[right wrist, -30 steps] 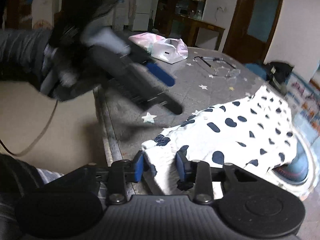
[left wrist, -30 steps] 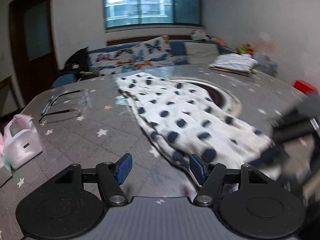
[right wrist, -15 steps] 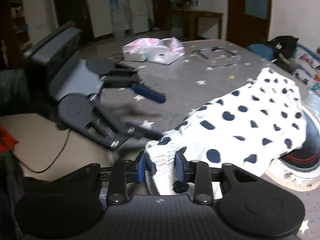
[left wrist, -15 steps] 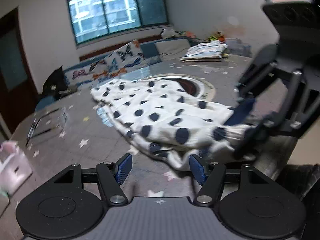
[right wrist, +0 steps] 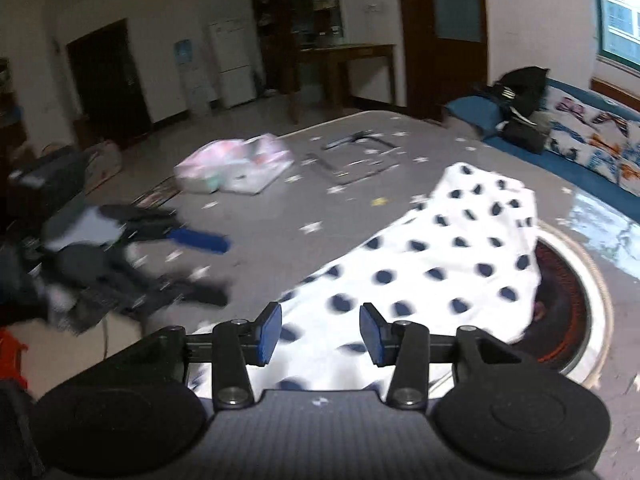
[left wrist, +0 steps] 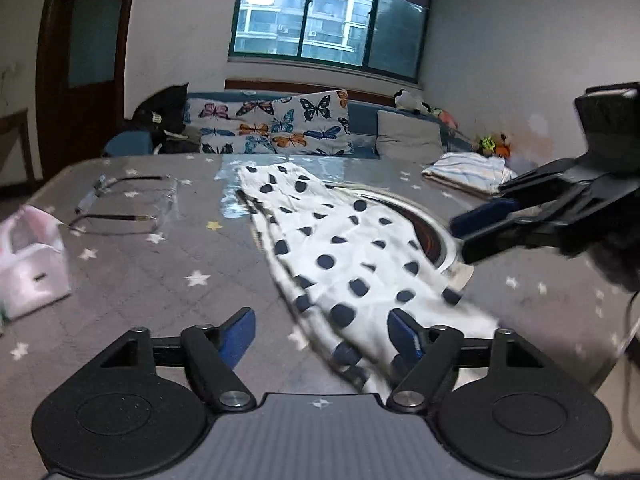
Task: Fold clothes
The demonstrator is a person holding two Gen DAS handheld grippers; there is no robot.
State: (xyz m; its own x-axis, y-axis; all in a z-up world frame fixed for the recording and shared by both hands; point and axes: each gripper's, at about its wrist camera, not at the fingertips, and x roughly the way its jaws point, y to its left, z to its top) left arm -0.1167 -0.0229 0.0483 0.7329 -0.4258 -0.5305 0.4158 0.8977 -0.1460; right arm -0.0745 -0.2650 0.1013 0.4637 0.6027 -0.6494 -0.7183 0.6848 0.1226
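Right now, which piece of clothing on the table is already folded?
The striped garment at the table's far right edge, a compact stack. The polka-dot garment lies spread out beside the open left gripper.

We see a window (left wrist: 324, 26) in the far white wall. Below it a sofa (left wrist: 280, 128) carries butterfly cushions (left wrist: 276, 126). A dark wooden door (left wrist: 86, 64) stands left.

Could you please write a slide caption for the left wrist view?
Open left gripper low over the table, beside a polka-dot garment; open right gripper opposite.
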